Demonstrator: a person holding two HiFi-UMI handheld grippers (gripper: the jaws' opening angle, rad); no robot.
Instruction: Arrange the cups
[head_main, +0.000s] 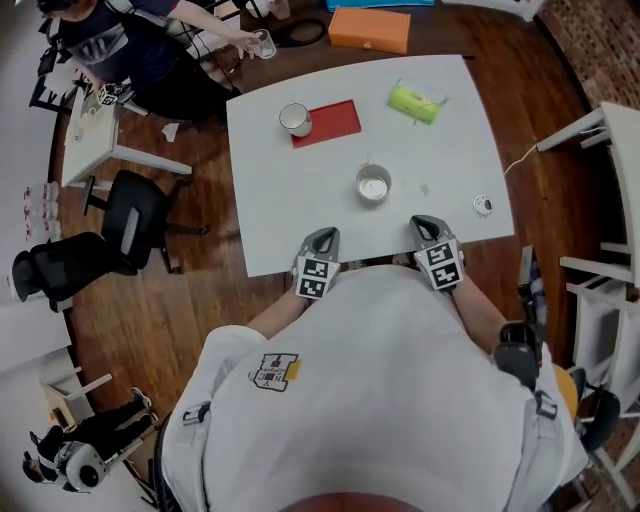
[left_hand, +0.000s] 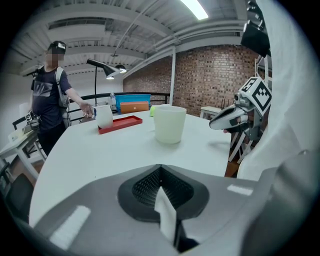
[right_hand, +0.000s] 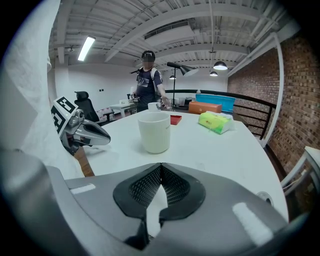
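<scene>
A white cup (head_main: 373, 184) stands near the middle of the white table (head_main: 270, 170), a short way beyond both grippers; it shows as the cup (left_hand: 169, 124) in the left gripper view and the cup (right_hand: 154, 131) in the right gripper view. A second white cup (head_main: 295, 119) stands at the far left beside a red tray (head_main: 328, 122). My left gripper (head_main: 322, 237) and right gripper (head_main: 421, 221) rest at the table's near edge, both shut and empty. From the left gripper view the right gripper (left_hand: 220, 120) shows at the right.
A green tissue pack (head_main: 414, 103) lies at the far right of the table, an orange box (head_main: 370, 29) beyond it. A small round object (head_main: 483, 205) sits near the right edge. A person (head_main: 150, 45) stands at the far left holding a glass. Office chairs (head_main: 130, 220) stand left.
</scene>
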